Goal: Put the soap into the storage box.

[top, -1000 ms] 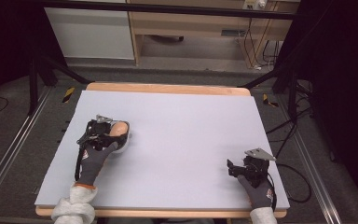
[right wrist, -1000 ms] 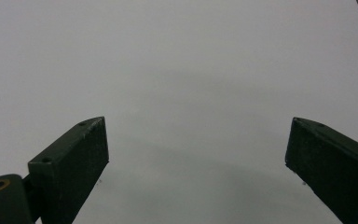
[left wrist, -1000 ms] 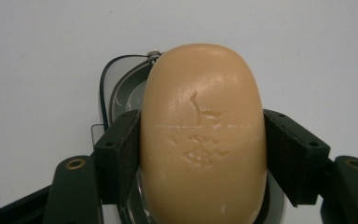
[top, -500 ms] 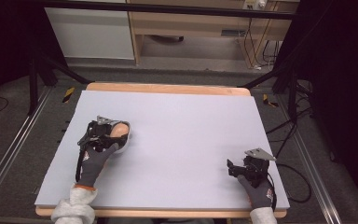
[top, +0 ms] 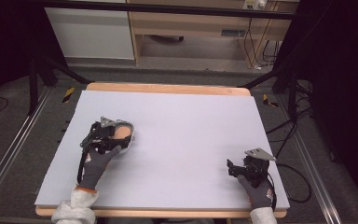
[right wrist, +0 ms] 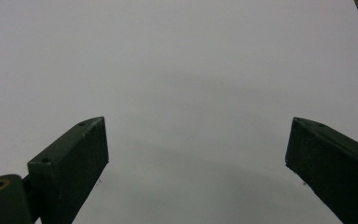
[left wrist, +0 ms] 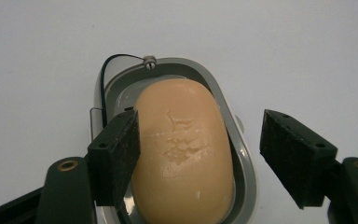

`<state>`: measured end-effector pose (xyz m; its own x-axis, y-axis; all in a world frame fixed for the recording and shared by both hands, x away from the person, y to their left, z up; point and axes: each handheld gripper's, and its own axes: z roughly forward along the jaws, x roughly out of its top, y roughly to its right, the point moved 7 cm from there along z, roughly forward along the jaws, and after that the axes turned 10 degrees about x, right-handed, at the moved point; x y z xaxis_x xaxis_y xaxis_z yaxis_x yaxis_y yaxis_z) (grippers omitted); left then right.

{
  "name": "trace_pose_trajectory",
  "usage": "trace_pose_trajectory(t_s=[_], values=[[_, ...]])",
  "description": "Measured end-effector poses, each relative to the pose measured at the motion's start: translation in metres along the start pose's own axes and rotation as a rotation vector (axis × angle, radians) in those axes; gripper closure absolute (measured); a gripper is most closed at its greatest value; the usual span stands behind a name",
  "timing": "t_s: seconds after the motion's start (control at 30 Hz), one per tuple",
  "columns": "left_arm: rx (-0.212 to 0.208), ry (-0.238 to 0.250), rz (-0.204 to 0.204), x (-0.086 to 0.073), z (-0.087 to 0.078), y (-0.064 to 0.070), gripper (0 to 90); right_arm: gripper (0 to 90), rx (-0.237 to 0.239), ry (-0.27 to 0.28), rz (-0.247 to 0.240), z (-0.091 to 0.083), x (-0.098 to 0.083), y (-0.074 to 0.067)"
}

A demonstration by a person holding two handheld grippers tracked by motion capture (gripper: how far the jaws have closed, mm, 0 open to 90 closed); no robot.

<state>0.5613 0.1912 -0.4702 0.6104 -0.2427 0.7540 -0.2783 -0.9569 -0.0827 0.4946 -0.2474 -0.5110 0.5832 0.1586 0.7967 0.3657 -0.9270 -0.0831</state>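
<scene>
A tan oval bar of soap (left wrist: 182,154) lies in a grey oval soap dish (left wrist: 226,100) on the left part of the pale table (top: 186,126). In the high view the soap (top: 123,133) sits just ahead of the left hand. My left gripper (left wrist: 199,137) is open and straddles the soap. Its left pad (left wrist: 116,154) is against the soap's edge, and its right pad (left wrist: 293,154) stands well off to the side. My right gripper (top: 233,168) rests near the table's front right corner, open (right wrist: 196,144), with bare table between its jaws.
The table's wooden rim (top: 168,88) shows at the far edge. Dark floor, rails and cables (top: 284,135) surround the table. A wooden cabinet (top: 191,28) stands beyond it.
</scene>
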Motion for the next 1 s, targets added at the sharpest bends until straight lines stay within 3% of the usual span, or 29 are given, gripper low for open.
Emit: trace_pose_trajectory(t_s=[0.63,1.0], values=[[-0.083,0.048,0.062,-0.007,-0.023,0.023,28.1,6.1,-0.001,0.008,0.0,-0.002,0.001,0.001],[-0.122,0.058,0.083,-0.038,-0.04,0.024,28.1,6.1,-0.005,0.01,0.015,-0.004,0.0,0.004]])
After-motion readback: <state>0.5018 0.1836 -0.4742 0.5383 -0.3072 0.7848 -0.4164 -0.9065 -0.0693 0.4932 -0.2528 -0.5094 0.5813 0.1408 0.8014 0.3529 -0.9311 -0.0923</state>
